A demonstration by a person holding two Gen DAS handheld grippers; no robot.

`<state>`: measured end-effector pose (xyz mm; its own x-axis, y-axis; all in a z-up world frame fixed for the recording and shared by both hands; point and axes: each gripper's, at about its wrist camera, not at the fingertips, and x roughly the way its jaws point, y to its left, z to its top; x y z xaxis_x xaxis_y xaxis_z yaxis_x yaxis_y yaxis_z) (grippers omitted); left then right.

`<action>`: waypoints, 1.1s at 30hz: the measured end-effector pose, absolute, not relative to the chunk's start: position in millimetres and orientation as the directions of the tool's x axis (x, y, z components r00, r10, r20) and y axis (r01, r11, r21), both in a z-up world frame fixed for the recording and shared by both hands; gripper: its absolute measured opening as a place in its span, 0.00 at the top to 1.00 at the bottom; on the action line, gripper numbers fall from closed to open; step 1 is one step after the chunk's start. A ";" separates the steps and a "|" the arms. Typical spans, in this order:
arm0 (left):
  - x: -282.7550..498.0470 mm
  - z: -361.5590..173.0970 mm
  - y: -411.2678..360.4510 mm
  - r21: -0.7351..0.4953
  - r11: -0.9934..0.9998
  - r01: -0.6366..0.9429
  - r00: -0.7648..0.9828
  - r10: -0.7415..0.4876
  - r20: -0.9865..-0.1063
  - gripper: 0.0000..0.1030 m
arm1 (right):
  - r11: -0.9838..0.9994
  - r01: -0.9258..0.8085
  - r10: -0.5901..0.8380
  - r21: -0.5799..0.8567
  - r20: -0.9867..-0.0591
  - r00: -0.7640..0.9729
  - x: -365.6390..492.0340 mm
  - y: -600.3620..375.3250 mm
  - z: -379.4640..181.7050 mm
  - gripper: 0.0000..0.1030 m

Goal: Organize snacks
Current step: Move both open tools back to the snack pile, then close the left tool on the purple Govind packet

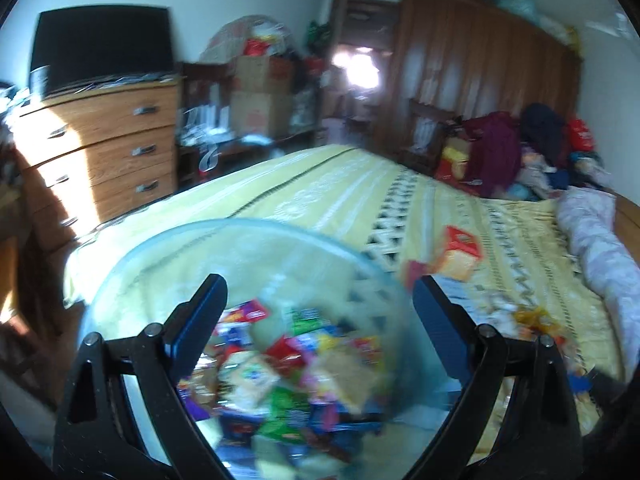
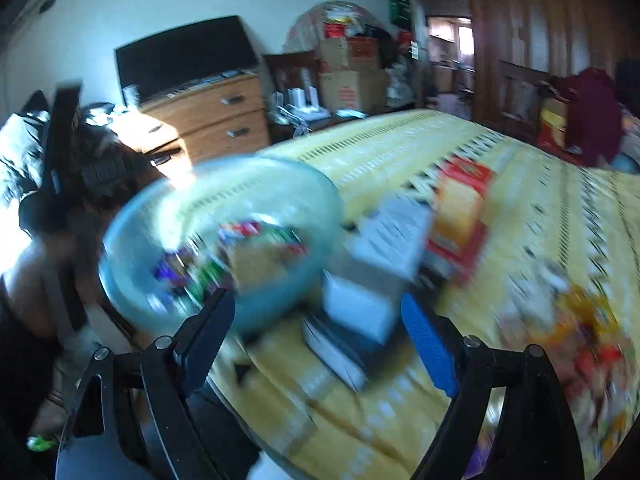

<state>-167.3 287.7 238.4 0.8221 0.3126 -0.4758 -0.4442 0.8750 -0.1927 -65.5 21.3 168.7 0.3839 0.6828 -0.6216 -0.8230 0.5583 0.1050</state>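
A clear bluish plastic bowl (image 1: pixel 132 272) sits on the yellow bedspread (image 1: pixel 320 192), filled with several colourful snack packets (image 1: pixel 288 364). My left gripper (image 1: pixel 320 292) is open and empty right above the bowl. In the right wrist view the bowl (image 2: pixel 132 280) is at centre left, blurred. A red and yellow box (image 2: pixel 460 216) and white boxes (image 2: pixel 384 248) lie on the bed beside it. My right gripper (image 2: pixel 318 308) is open and empty, just in front of the white boxes. A blurred pile of loose snacks (image 2: pixel 580 340) lies to the right.
A wooden dresser (image 1: pixel 104 148) with a dark TV (image 1: pixel 100 44) stands left of the bed. Cardboard boxes (image 1: pixel 260 96) and a brown wardrobe (image 1: pixel 480 72) are behind it. Clothes (image 1: pixel 520 148) are heaped at the bed's far right. A rolled quilt (image 1: pixel 596 240) lies along the right side.
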 end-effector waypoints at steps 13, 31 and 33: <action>-84.7 193.7 78.2 -0.264 0.936 0.231 0.718 -0.347 -0.603 0.05 | 0.851 -0.460 0.444 0.254 -0.816 0.371 -81.4 -198.6 47.9 0.15; -10.8 26.2 -16.1 -0.166 0.935 0.314 0.458 -0.302 -0.836 0.14 | 0.874 -0.348 0.462 0.340 -0.804 0.373 -61.3 -273.4 21.3 0.15; -8.9 21.6 -22.2 -0.130 0.941 0.313 0.474 -0.273 -0.837 0.14 | 0.879 -0.319 0.460 0.353 -0.802 0.381 -55.8 -283.3 18.9 0.15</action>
